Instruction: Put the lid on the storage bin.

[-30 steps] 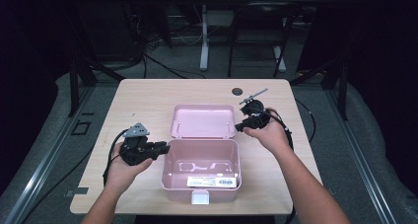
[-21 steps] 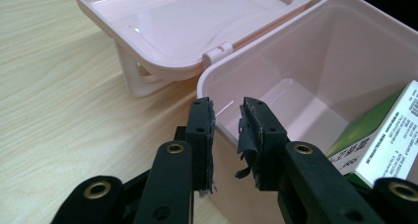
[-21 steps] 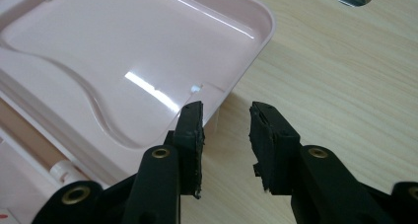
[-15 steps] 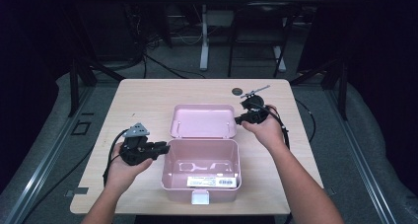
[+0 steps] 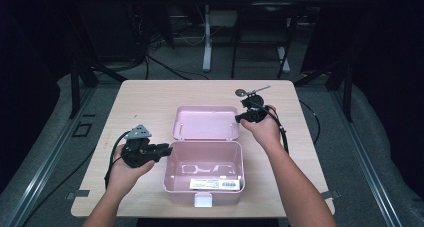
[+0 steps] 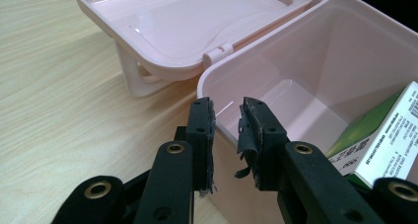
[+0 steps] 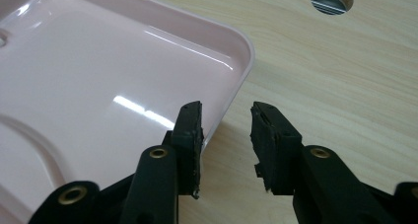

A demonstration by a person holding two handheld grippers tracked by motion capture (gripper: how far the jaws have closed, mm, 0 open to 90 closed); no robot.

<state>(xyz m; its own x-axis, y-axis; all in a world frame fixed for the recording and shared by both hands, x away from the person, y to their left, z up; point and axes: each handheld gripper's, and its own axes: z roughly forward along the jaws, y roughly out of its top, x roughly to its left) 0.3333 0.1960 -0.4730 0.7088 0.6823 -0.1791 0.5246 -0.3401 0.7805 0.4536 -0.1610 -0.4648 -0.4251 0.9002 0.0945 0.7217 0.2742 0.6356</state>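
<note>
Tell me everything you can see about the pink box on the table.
The pink box looks like glossy plastic, with rounded corners. It stands open near the table's front edge, its hinged lid laid back flat behind it. A white latch sits at the front, and a barcode label shows by the front wall. A green-and-white carton lies inside.

Both forearms come in from the bottom of the high view, each hand wrapped around its gripper. The left gripper (image 5: 162,149) sits low and points right, jaws parted with a narrow gap and nothing pinched between the pads (image 6: 204,120). The right gripper (image 5: 239,118) is reached out further, pointing left, its jaws standing apart after closing in a little just now.
</note>
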